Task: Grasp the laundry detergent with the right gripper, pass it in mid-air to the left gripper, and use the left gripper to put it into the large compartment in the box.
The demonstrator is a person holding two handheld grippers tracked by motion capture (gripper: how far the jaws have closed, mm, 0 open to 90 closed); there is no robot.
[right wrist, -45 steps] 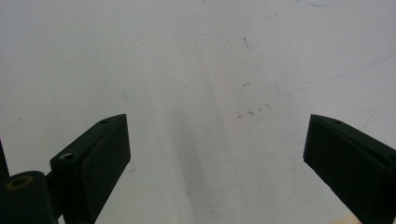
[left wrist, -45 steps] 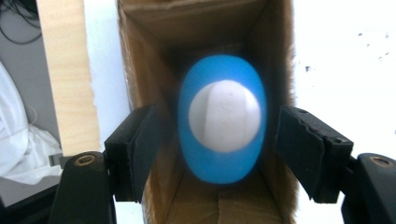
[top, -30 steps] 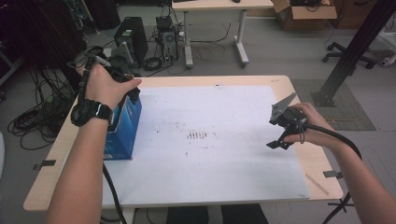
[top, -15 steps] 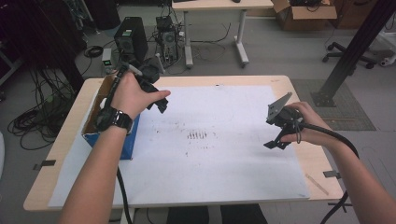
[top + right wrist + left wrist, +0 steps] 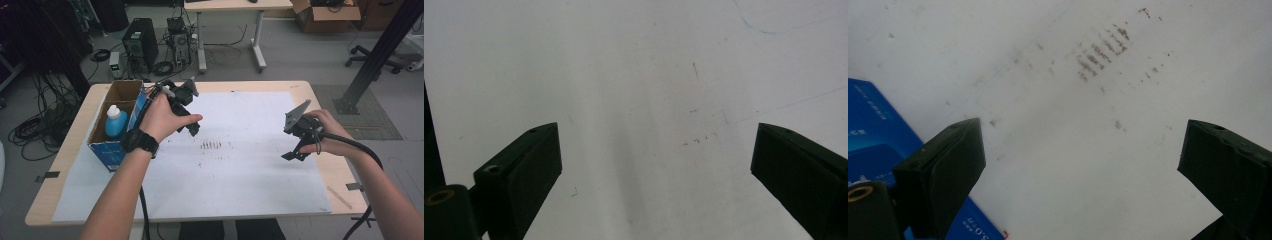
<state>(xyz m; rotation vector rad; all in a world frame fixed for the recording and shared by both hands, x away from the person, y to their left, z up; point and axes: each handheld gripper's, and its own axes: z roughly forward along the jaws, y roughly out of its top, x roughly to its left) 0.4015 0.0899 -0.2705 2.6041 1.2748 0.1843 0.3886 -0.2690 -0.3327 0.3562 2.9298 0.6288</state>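
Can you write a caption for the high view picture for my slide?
Two open grippers, left gripper and right gripper, above white paper, beside a box holding a bottle.

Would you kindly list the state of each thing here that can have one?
Left tongs: open, nothing between the jaws, which have just been opening.
Right tongs: open, empty, above the white sheet.
Blue box: top open, upright at the table's left edge.
Blue bottle: upright inside the box, white cap on.

Blue box with brown inside on the left, holding a light blue bottle with a white cap. White paper with small brown marks in rows. Black grippers.
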